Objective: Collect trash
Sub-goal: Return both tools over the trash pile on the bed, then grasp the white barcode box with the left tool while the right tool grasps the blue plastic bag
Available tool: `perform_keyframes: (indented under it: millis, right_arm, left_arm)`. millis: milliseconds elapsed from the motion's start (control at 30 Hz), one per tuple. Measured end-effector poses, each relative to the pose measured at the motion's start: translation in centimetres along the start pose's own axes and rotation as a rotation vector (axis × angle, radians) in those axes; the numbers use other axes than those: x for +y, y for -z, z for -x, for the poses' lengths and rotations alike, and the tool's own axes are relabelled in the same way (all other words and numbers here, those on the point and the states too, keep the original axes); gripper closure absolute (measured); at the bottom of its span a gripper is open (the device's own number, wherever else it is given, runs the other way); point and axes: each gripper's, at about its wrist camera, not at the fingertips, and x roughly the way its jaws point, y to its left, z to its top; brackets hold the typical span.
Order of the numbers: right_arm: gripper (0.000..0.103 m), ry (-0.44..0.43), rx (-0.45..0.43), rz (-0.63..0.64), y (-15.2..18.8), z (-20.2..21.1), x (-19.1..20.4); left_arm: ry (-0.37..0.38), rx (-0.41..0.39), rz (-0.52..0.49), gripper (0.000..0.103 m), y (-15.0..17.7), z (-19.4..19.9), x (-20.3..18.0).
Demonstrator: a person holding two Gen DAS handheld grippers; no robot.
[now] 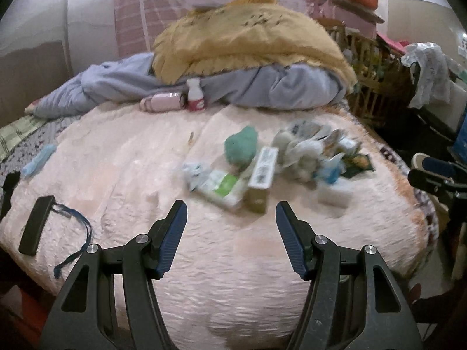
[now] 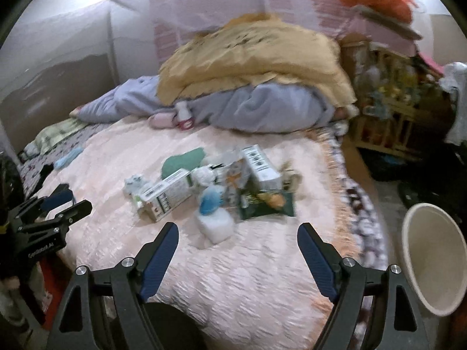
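Observation:
A pile of trash lies on the pink bedspread (image 1: 122,157): a carton box (image 1: 261,175), a green-and-white pack (image 1: 223,188), a green cloth lump (image 1: 241,145), crumpled white tissues (image 1: 303,151), a dark snack wrapper (image 2: 267,202) and a white sponge-like block (image 2: 216,226). My left gripper (image 1: 232,218) is open and empty, just short of the box. My right gripper (image 2: 238,242) is open and empty, just before the white block. A beige trash bin (image 2: 435,259) stands on the floor to the right of the bed.
A yellow blanket (image 1: 248,38) over grey bedding (image 1: 286,87) fills the back of the bed, with a pink bottle (image 1: 163,100) and small white bottle (image 1: 195,94) before it. A black strap (image 1: 35,227) with a blue cord lies at left. A cluttered wooden shelf (image 2: 388,102) stands right.

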Motion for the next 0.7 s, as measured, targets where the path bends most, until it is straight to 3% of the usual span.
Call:
perform_keyframes:
  millis: [200,433,500,567,667,700]
  right_arm:
    - [0.022,-0.071,0.102,0.068,-0.5,-6.3,0.7]
    - [0.024,-0.151,0.144,0.030,-2.1,-11.6,0.9]
    - [0.034,-0.160,0.158,0.026,-2.6,-12.9,1.0]
    - [0.057,-0.175,0.175,0.025,-3.0,-14.2,1.2]
    - [0.071,-0.199,0.199,0.006,-3.1,-15.4,1.1]
    - [0.072,-0.204,0.196,0.002,-3.0,-15.4,1.0]
  left_arm:
    - [0.076,0.071,0.038,0.040,-0.4,-3.8,1.4]
    - [0.136,0.111,0.015,0.040,-3.3,-8.0,-1.3]
    - [0.111,0.135,-0.006,0.040,-4.1,-9.6,-2.2]
    - [0.079,0.168,-0.022,0.040,-4.6,-11.6,-2.9]
    - [0.084,0.249,-0.024,0.042,-4.8,-14.2,-3.4]
    - [0.106,0.269,-0.018,0.057,-4.8,-14.7,-3.4]
